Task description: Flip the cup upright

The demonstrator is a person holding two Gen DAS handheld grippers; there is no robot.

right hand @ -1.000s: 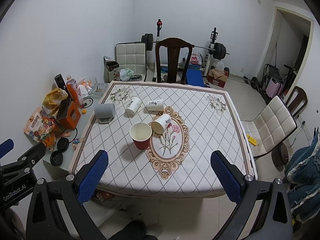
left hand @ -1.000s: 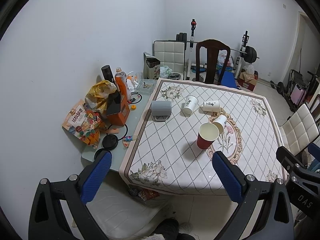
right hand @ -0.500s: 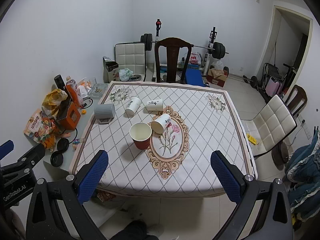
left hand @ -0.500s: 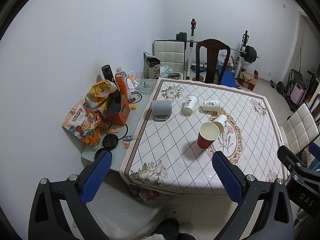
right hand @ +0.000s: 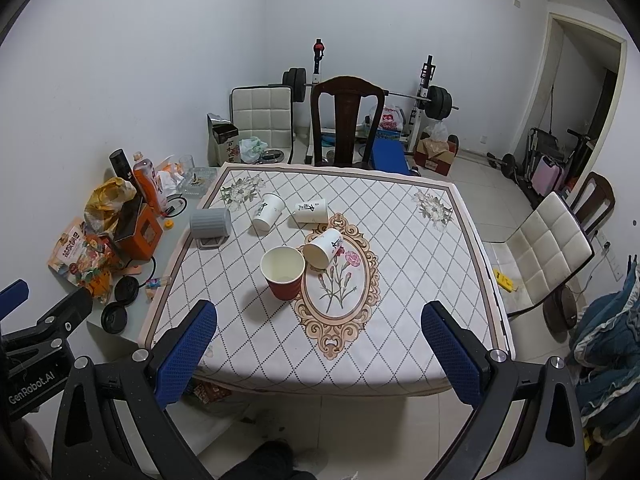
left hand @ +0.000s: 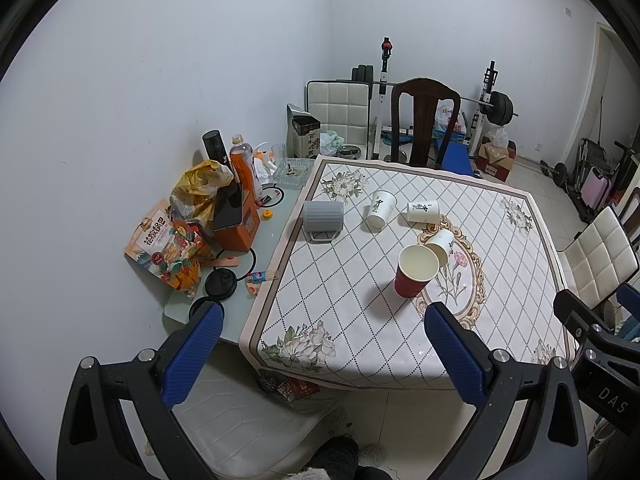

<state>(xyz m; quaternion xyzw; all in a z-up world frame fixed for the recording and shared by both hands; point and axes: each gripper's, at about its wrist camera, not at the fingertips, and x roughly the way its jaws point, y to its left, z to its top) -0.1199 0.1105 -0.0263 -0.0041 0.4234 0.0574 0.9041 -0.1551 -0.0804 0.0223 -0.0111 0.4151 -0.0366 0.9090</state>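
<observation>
Red cup (right hand: 283,272) stands upright, mouth up, near table centre; a white paper cup (right hand: 323,248) lies on its side touching its rim. Two more white cups (right hand: 268,211) (right hand: 311,213) lie tipped behind, and a grey ribbed mug (right hand: 211,223) lies on its side at the left edge of the tablecloth (right hand: 420,288). Left gripper (left hand: 320,344) and right gripper (right hand: 318,340) both spread wide, holding nothing, hanging well short of the table; path to the cups is unobstructed. Snack bags (left hand: 168,248) and an orange bottle (left hand: 242,164) crowd the side table. Only the right view shows the doorway (right hand: 576,92) and the blue clothes (right hand: 612,328).
</observation>
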